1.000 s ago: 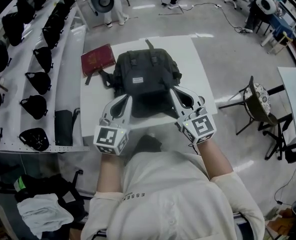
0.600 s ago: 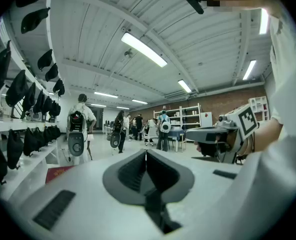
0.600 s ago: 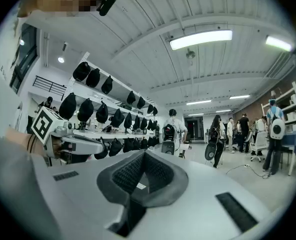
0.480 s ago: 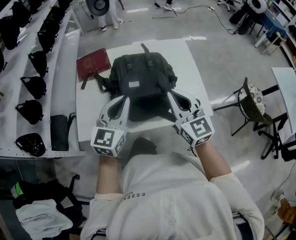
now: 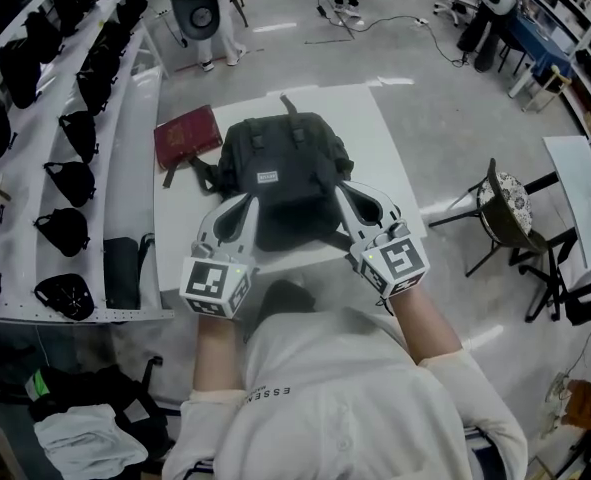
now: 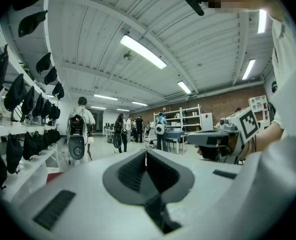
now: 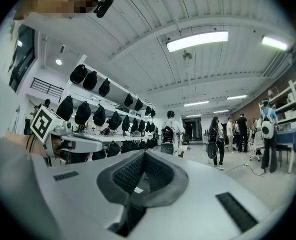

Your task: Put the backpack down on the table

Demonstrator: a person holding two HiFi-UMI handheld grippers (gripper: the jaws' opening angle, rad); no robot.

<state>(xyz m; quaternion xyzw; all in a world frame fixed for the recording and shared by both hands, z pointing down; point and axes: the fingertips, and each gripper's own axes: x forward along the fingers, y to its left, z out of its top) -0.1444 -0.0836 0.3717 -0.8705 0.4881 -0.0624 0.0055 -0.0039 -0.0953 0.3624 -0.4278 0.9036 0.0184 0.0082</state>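
Here, left claw [image 5: 247, 200] and right claw [image 5: 343, 188] closed tight, tips at backpack [image 5: 280, 153].

White square table [image 5: 375, 138] stands on grey floor [image 5: 455, 98]. Black backpack [image 5: 280, 163] sits over table centre; can't tell if its base touches the top. Flat dark-red case [image 5: 187, 136] lies at 10 o'clock, on the far left corner. White shelving [image 5: 137, 158] alongside at 9 o'clock carries black bags [image 5: 63, 230].
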